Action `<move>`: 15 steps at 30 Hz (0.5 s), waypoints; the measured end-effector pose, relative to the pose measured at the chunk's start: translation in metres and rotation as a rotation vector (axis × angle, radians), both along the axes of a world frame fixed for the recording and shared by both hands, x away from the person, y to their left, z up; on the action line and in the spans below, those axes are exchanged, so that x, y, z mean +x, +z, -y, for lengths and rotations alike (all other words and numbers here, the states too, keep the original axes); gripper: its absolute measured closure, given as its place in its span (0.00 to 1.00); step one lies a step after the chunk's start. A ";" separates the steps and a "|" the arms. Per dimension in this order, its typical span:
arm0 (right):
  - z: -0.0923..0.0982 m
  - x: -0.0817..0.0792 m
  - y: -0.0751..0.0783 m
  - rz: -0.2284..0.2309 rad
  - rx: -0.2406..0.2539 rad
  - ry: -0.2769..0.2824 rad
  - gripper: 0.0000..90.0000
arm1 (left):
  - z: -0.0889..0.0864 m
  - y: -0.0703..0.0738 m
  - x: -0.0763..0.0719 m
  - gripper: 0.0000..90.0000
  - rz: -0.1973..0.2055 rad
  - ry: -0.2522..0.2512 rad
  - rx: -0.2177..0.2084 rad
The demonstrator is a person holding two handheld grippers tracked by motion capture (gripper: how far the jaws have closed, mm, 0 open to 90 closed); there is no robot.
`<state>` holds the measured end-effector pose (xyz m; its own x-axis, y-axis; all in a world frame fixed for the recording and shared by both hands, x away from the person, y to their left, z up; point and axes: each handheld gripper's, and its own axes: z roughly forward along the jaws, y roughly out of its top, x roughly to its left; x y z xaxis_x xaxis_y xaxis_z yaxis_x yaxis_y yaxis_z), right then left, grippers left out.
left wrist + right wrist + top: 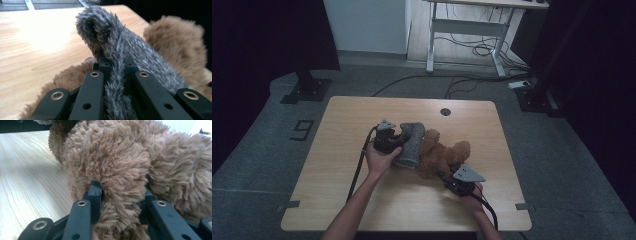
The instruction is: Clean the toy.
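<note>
Brown plush bear lies on its side near the middle of the wooden table, limbs bunched; which limb is which is hard to make out from the high view. A grey furry garment, tube-shaped like a small sleeve or vest, rests against the bear's left side, touching it and partly draped over it, with its open end toward the near edge. Left gripper sits just left of the grey piece; in the left gripper view its black jaws are closed on a fold of that grey fur, pile spilling over both pads, so the fingertips themselves are buried. Brown plush shows beyond and below the jaws, cut off at the frame edge. Right gripper comes in from the near right, its grey three-cornered plate covering most of its body from above; in the right gripper view the jaws clamp a thick lump of the bear's brown fur, the pads half hidden in the pile. Which part of the bear that lump is cannot be told. Both hands hold the tools from below, forearms cut off at the bottom edge. Cables trail off the near edge. Surrounding floor dim, a white desk frame well behind.
</note>
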<state>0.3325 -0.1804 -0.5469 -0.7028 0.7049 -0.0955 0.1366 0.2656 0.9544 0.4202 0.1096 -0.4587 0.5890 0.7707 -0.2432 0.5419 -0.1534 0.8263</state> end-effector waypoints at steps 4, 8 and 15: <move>0.000 0.000 0.001 -0.011 0.002 0.008 0.71 | -0.007 -0.008 -0.010 0.92 0.010 0.003 -0.030; 0.002 -0.003 0.004 -0.027 -0.016 0.033 0.63 | -0.013 -0.014 -0.023 0.93 0.020 0.006 -0.060; 0.018 -0.015 0.018 -0.101 0.083 0.055 0.41 | -0.018 -0.017 -0.048 0.93 0.059 0.018 -0.049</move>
